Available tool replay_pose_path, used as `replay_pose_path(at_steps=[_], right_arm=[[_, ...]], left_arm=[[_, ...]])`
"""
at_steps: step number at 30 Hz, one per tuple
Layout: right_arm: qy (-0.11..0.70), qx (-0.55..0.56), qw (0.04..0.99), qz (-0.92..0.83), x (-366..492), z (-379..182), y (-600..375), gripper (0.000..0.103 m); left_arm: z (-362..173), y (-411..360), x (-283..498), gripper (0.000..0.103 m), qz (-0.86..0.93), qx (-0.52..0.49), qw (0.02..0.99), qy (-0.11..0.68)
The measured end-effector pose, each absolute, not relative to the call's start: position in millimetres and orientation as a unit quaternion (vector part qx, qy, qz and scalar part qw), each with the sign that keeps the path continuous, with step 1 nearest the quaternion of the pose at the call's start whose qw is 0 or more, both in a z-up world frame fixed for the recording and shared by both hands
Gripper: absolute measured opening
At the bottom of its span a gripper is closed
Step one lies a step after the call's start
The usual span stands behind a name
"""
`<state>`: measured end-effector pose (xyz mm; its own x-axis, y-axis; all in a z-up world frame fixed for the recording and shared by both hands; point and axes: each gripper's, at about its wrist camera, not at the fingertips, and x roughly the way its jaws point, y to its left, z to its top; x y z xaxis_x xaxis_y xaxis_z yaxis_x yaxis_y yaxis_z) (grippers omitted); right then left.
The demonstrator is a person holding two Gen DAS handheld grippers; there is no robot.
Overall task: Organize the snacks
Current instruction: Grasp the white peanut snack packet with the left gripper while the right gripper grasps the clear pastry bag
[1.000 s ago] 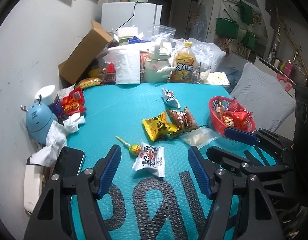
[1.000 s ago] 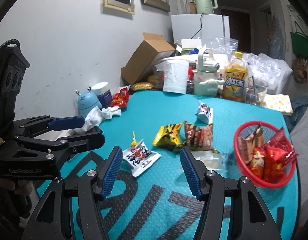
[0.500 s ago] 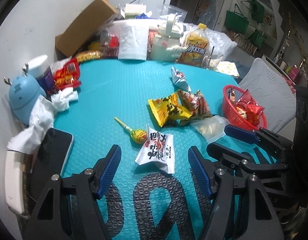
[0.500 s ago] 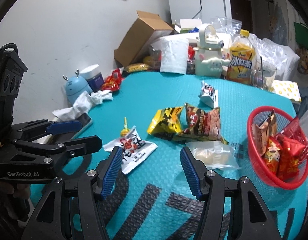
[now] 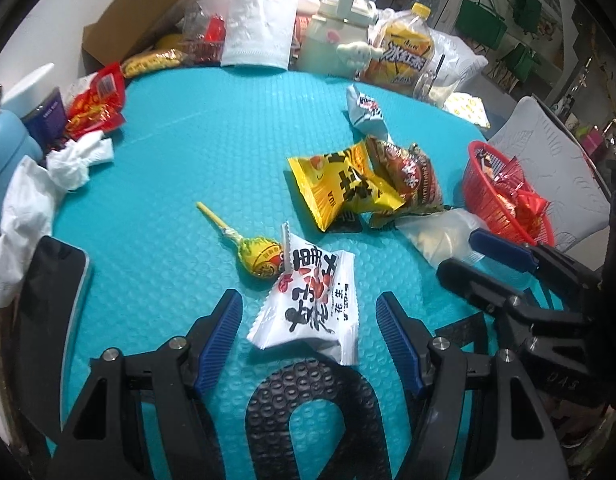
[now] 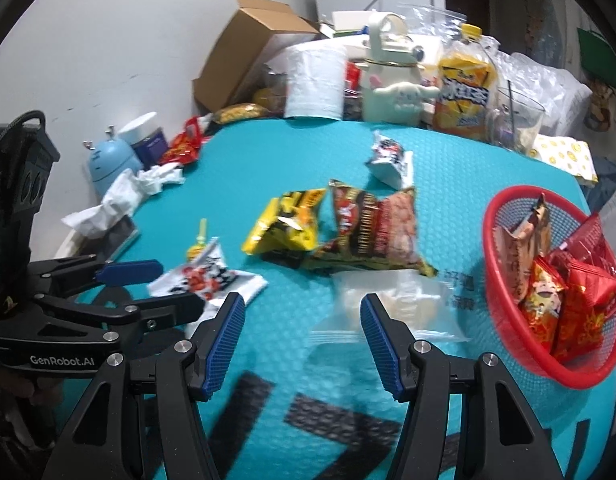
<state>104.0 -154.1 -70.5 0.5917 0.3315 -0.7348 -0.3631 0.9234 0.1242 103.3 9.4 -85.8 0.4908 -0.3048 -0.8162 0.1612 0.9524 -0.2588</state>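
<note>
Both claws dropped closer to desk [image 5: 228,128]; left claw [image 5: 308,332] wide around white peanut packet [image 5: 312,300], right claw [image 6: 302,334] wide, clear bag [image 6: 392,304] at 12 o'clock.

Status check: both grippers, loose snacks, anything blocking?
Left gripper open, over white peanut packet. Right gripper open, over clear bag. Red basket part-filled. Lollipop touching the white packet.
</note>
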Motion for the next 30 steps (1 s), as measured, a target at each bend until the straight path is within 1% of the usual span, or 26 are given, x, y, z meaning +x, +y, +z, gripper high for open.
replay_pose_path(at_steps=[2, 4, 5, 12, 17, 23, 28, 29, 30], right_arm=[[0.412, -0.014, 0.892, 0.185, 109, -74, -160, 0.064], [0.408, -0.008, 0.895, 0.178, 111, -74, -165, 0.072], [0.406, -0.009, 0.898, 0.171, 113, -74, -166, 0.073], [0.388, -0.031, 0.909, 0.146, 117, -70, -172, 0.073], [0.401, -0.052, 0.904, 0.138, 125, -77, -171, 0.073], [0.404, -0.093, 0.902, 0.124, 131, -86, -165, 0.076], [0.402, -0.126, 0.9, 0.111, 132, -93, -160, 0.076], [0.402, -0.13, 0.9, 0.11, 131, -94, -160, 0.075], [0.401, -0.133, 0.9, 0.108, 131, -94, -159, 0.068]], left_arm=[[-90, 7, 108, 0.068, -0.136, -0.069, 0.856, 0.493], [-95, 6, 111, 0.068, -0.136, -0.067, 0.853, 0.5], [-96, 5, 113, 0.068, -0.136, -0.067, 0.851, 0.502], [-99, -3, 118, 0.068, -0.132, -0.05, 0.854, 0.501], [-100, -5, 122, 0.068, -0.129, -0.044, 0.855, 0.5], [-100, -8, 124, 0.068, -0.124, -0.033, 0.858, 0.498], [-101, -8, 122, 0.068, -0.122, -0.029, 0.86, 0.494], [-101, -8, 121, 0.068, -0.122, -0.029, 0.862, 0.492], [-101, -8, 120, 0.066, -0.12, -0.029, 0.863, 0.49]])
